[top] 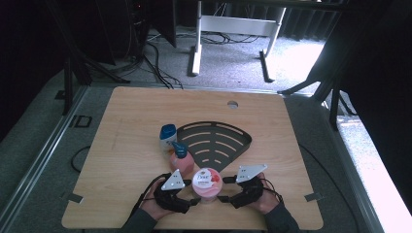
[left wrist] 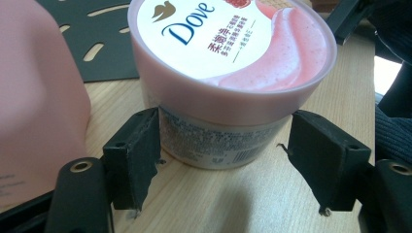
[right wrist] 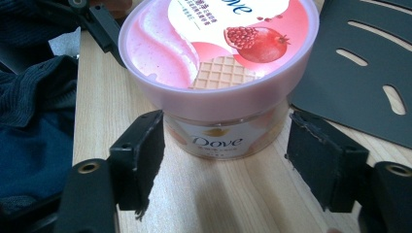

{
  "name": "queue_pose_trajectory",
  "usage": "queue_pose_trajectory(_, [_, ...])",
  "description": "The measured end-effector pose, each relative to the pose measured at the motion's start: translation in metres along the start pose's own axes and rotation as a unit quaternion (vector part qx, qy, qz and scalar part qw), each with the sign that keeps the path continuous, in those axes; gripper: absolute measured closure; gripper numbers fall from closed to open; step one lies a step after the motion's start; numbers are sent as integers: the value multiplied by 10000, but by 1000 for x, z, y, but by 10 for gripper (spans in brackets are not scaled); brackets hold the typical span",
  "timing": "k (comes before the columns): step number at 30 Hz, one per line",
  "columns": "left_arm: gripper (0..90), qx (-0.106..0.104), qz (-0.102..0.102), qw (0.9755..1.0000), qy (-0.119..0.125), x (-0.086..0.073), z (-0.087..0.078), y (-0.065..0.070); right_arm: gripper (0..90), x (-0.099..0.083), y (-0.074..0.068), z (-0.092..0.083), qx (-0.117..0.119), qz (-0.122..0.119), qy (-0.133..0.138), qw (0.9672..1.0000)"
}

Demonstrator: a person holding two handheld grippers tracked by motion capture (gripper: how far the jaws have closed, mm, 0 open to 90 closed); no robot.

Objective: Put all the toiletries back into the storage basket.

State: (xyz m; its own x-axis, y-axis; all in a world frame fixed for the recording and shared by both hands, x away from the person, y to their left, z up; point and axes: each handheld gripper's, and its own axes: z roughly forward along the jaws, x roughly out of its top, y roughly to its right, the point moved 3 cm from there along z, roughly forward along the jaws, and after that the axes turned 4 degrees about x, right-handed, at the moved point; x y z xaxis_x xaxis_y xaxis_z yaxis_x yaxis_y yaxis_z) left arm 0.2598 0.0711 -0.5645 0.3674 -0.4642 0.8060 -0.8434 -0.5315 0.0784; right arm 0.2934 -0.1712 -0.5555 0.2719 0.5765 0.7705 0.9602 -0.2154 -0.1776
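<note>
A pink Dove tub (top: 208,183) with a pomegranate picture on its lid stands upright on the wooden table near the front edge. My left gripper (top: 193,199) comes at it from the left and my right gripper (top: 222,198) from the right. In the left gripper view the jaws of the left gripper (left wrist: 223,141) straddle the lower wall of the tub (left wrist: 214,141); one pad sits right at the wall, the other stands off with a gap. In the right gripper view the right gripper (right wrist: 226,141) is open around the tub (right wrist: 218,138), both pads clear of it.
A pink pump bottle (top: 180,160) stands just behind and left of the tub, close to the left gripper. A white bottle with a blue cap (top: 168,136) is farther back. A black slotted fan-shaped mat (top: 218,141) lies behind the tub. The table's front edge (top: 194,227) is near.
</note>
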Motion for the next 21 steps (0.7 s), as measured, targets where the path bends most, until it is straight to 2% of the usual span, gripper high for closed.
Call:
queue_pose_trajectory(6, [264, -66, -20, 10000, 12, 0, 1, -2, 209, 3, -2, 3, 116, -62, 65, 9999])
queue_pose_trajectory(12, [242, -127, 22, 9999, 33, 0, 2, -2, 125, 8, -4, 10, 166, -183, -7, 9997])
queue_pose_trajectory(16, [223, -70, 128, 9999, -23, 2, 3, -2, 143, 9, -2, 11, 132, -180, -23, 9997])
queue_pose_trajectory(21, [203, -100, 223, 9997, -15, 3, 5, -4, 145, 10, 1, 13, 156, -221, -58, 9996])
